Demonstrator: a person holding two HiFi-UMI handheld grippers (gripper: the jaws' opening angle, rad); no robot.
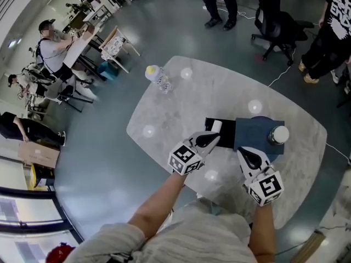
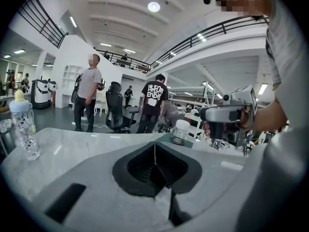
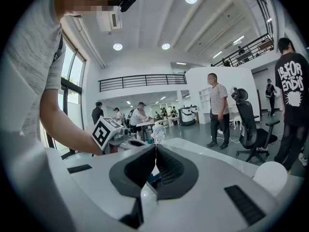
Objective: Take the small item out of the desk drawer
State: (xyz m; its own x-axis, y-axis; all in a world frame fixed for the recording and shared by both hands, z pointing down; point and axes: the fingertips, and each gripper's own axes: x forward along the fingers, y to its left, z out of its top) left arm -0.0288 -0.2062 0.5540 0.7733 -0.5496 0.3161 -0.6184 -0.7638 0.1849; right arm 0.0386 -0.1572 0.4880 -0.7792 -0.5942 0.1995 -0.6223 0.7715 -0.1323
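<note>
A small dark blue drawer box (image 1: 256, 136) stands on the marble table (image 1: 181, 108). A black part (image 1: 224, 133) sticks out of its left side, and a small white item (image 1: 215, 126) lies at that part's left edge. On the box stands a glass jar with a white lid (image 1: 278, 135), which also shows as the jar (image 2: 180, 132) in the left gripper view. My left gripper (image 1: 211, 141) is shut and empty, its tips just in front of the black part. My right gripper (image 1: 250, 158) is also shut and empty, in front of the box. In their own views the left gripper (image 2: 155, 147) and the right gripper (image 3: 155, 152) each show jaws pressed together.
A baby bottle with a yellow top (image 1: 158, 78) stands at the table's far left; it appears as the bottle (image 2: 23, 124) too. An office chair (image 1: 277, 26) and standing people are beyond the far edge. Seated people work at desks to the left.
</note>
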